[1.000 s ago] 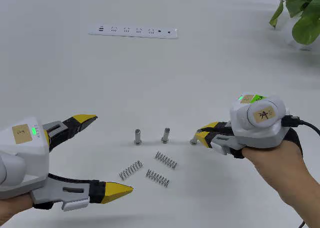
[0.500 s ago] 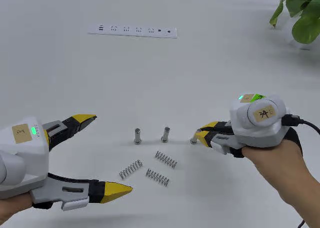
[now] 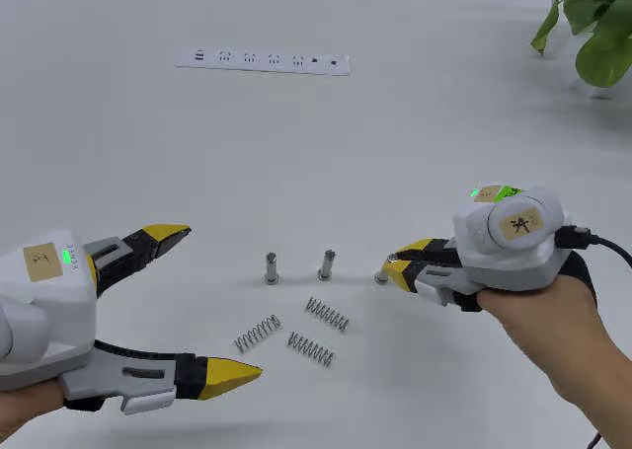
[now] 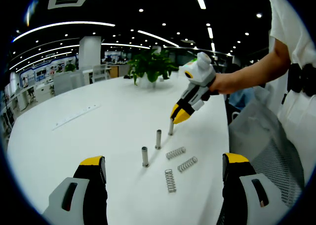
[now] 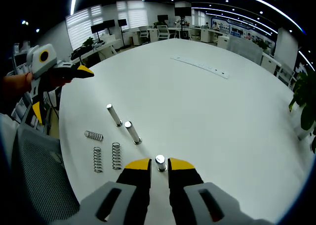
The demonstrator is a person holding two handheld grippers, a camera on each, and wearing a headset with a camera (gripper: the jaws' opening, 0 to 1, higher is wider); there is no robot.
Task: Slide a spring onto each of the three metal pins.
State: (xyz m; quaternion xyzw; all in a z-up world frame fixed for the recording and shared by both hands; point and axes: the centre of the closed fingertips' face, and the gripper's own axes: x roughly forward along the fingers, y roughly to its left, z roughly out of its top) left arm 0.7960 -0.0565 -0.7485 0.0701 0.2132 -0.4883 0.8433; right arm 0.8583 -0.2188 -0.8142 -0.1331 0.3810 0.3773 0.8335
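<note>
Jaws of right gripper (image 3: 395, 268) pinch right pin (image 3: 382, 277). Jaws of left gripper (image 3: 223, 303) gape wide, empty. Three springs (image 3: 326, 314) loose on table (image 3: 316, 153), near side of pin. Likely light, squashy, roll-prone: grip gently mid-coil.

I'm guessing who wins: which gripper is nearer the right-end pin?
Right. The right gripper straddles the right-end pin; the left gripper hangs open far off, past the springs.

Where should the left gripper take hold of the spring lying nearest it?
Probably across the coil's middle, coming from above. The nearest spring lies flat on the table, apart from the other springs, so the open left gripper can straddle its sides.
</note>
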